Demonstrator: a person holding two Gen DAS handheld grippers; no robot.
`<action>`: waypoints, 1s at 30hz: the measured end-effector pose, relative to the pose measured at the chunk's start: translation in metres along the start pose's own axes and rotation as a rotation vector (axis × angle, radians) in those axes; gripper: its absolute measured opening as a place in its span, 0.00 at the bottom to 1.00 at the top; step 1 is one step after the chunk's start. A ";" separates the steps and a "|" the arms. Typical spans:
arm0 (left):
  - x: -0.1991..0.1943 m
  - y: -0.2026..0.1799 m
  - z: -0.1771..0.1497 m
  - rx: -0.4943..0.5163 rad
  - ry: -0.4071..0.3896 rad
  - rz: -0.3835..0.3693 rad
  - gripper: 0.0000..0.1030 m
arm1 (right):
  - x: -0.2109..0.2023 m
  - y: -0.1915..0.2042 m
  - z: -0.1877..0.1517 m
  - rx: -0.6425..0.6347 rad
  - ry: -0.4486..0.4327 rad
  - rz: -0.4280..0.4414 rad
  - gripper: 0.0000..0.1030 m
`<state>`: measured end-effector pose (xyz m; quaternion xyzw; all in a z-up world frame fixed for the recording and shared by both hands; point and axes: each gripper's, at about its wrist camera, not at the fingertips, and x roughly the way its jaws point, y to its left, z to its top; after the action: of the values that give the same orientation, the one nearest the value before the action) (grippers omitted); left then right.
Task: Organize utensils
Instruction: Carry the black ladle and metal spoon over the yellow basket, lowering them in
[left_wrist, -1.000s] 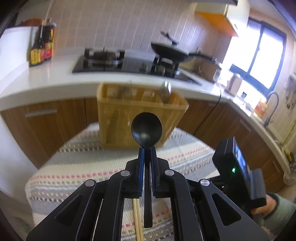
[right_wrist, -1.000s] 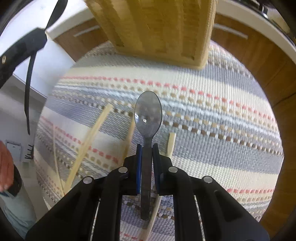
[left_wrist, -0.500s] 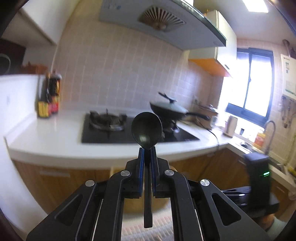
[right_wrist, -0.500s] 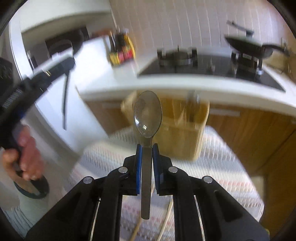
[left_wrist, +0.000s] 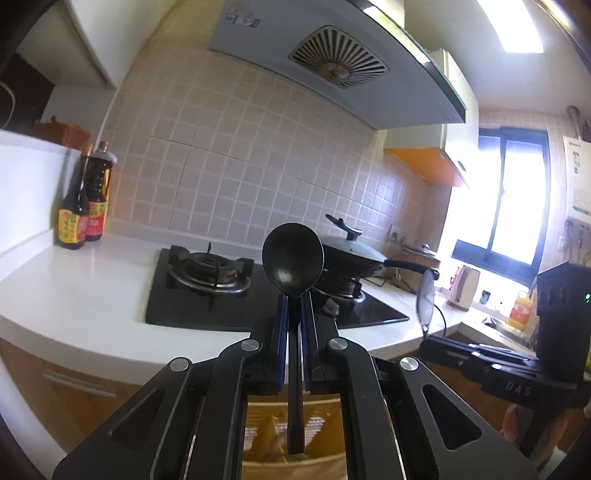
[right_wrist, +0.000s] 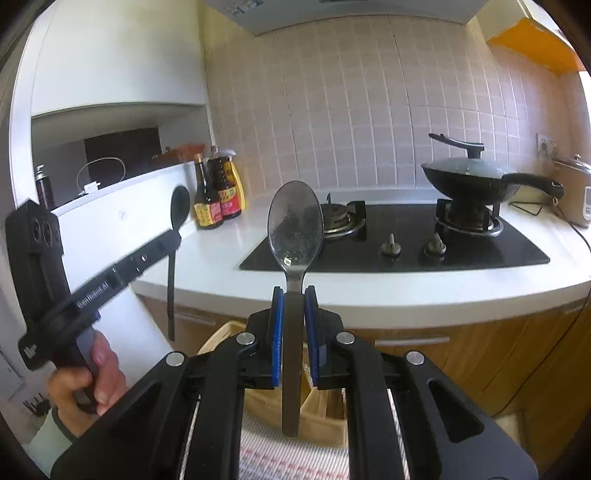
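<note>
My left gripper (left_wrist: 294, 301) is shut on a black spoon (left_wrist: 293, 258), held upright with the bowl up and the handle hanging down over the woven utensil basket (left_wrist: 291, 439). My right gripper (right_wrist: 294, 293) is shut on a metal spoon (right_wrist: 294, 232), also upright, its handle hanging above the basket (right_wrist: 321, 410). The left gripper with its black spoon (right_wrist: 179, 210) shows at the left of the right wrist view. The right gripper's metal spoon (left_wrist: 425, 295) shows at the right of the left wrist view.
A white counter (right_wrist: 369, 288) carries a black gas hob (right_wrist: 399, 240), a lidded wok (right_wrist: 469, 181) and sauce bottles (right_wrist: 218, 199). A striped cloth (right_wrist: 291, 461) lies under the basket. A kettle (left_wrist: 463, 288) and window stand at the right.
Both grippers have tilted up from facing the cloth and basket to facing the counter and wall, each keeping its spoon. The basket now sits low between the fingers.
</note>
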<state>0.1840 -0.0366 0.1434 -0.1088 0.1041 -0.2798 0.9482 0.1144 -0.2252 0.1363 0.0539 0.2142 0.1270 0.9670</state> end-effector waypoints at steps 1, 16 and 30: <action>0.003 0.003 -0.003 -0.005 -0.005 0.001 0.05 | 0.004 -0.002 0.001 -0.002 -0.009 -0.010 0.09; 0.036 0.026 -0.043 -0.021 -0.009 0.051 0.05 | 0.050 -0.031 -0.024 -0.008 -0.051 -0.135 0.09; 0.036 0.023 -0.061 0.019 0.036 0.034 0.05 | 0.051 -0.028 -0.044 -0.048 -0.068 -0.106 0.10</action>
<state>0.2093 -0.0465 0.0742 -0.0929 0.1204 -0.2667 0.9517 0.1463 -0.2363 0.0713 0.0235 0.1807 0.0791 0.9801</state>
